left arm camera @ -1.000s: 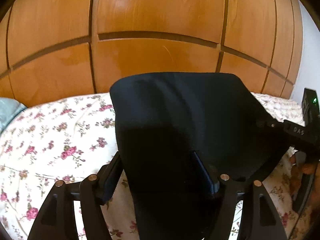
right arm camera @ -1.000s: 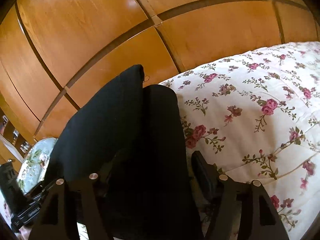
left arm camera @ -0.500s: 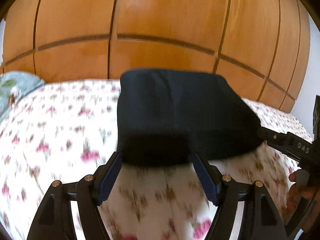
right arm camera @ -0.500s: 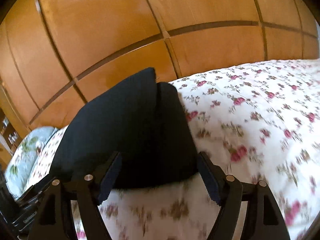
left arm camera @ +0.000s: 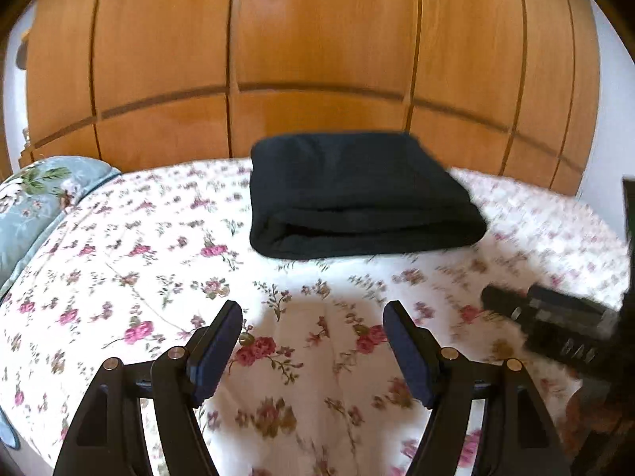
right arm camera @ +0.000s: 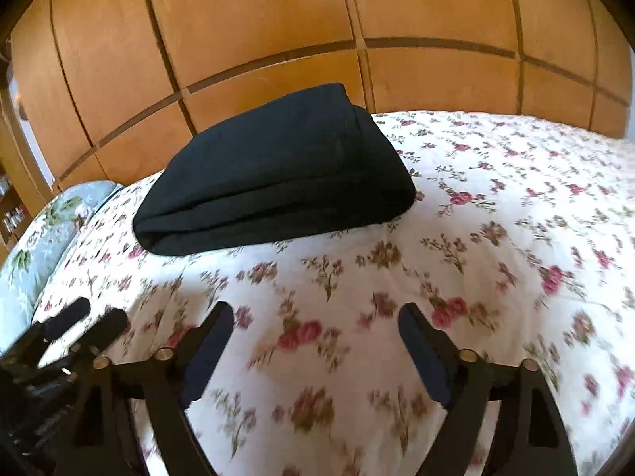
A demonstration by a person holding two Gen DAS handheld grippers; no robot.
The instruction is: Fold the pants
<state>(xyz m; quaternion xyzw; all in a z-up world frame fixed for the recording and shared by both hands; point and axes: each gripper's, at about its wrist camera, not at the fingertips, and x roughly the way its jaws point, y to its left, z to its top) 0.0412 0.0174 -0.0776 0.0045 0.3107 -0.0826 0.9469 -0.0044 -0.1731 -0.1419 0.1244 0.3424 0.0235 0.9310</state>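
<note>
Black pants (left arm camera: 357, 194), folded into a thick rectangle, lie flat on the floral bed (left arm camera: 119, 258) near its far edge, in front of the wooden wardrobe (left arm camera: 317, 39). Left gripper (left arm camera: 313, 341): jaws wide apart, nothing between them. Right gripper (right arm camera: 317, 341): jaws opening, empty, well short of the pants.

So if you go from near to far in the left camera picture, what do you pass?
Left gripper, jaws open with nothing between them → flowery bedspread → folded black pants → wooden wardrobe.
</note>
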